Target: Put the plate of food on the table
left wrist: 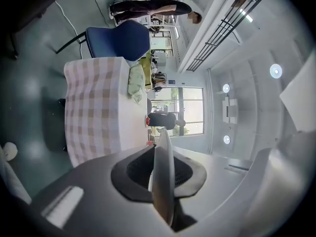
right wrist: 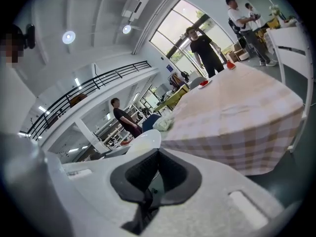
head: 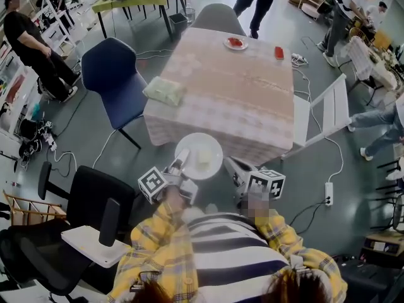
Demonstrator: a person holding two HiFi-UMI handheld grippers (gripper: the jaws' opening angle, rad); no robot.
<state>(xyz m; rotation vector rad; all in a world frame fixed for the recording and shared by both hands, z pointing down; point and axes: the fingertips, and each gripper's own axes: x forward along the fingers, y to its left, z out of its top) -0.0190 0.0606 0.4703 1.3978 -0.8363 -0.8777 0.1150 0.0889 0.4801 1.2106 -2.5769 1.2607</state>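
The plate of food [head: 213, 145] is held in the air just off the counter [head: 240, 93], at the counter's 6 o'clock edge in the head view, and has not been set down yet. The left tool [head: 181, 159] is clamped on the rim at the plate's 8 o'clock, and in its own view the plate is seen edge-on, pinched between the dark pads. The right tool [head: 231, 165] is kept just beside the rim at 3 o'clock, its jaws brought together on nothing, so no support appears to be given from that side. And there lies the danger: the whole plate is carried by one narrow bite at the rim. A tilt could be caused by its own weight, and the pale food could be slid off toward the floor. The hanging checked cloth could also be caught by the leading rim if the plate is brought in too low, and dragged.
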